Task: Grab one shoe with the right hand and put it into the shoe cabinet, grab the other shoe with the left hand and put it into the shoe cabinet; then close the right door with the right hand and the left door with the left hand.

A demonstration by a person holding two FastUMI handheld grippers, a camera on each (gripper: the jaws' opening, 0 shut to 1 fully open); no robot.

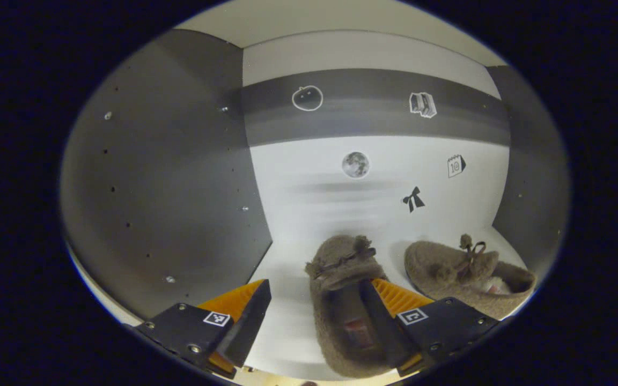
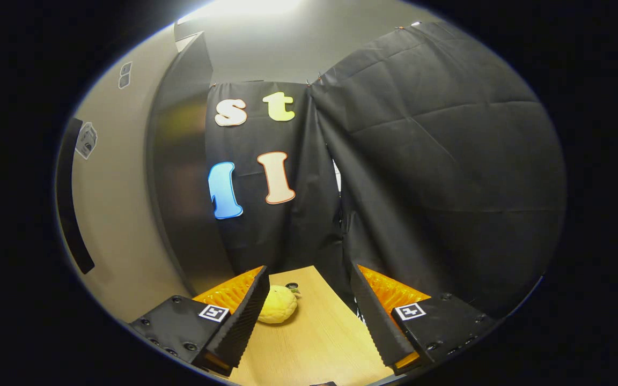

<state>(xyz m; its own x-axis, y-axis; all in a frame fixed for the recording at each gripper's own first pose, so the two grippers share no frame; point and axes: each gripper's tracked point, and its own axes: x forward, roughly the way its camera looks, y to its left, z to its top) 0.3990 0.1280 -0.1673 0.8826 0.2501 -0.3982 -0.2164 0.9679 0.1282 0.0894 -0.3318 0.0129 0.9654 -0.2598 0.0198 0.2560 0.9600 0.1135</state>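
Two fuzzy brown shoes lie side by side on the white floor of the shoe cabinet [image 1: 287, 316]. The nearer shoe [image 1: 341, 268] points its toe at the back wall. The other shoe [image 1: 448, 268] rests to its right, bow on top. My left gripper [image 1: 314, 321] is open inside the cabinet. Its right finger [image 1: 381, 316] sits in the nearer shoe's opening, while its left finger [image 1: 250, 316] stands apart from the shoe over bare shelf. Out in the booth, my right gripper [image 2: 309, 316] is open above a wooden table [image 2: 319, 343], holding nothing.
Dark side walls [image 1: 169, 187] close the cabinet in on both sides; its white back wall [image 1: 384, 161] bears small stickers. A yellow fruit [image 2: 278, 305] lies on the table by the right gripper's left finger. A dark upright panel [image 2: 180, 187] stands at the left, beside a beige surface.
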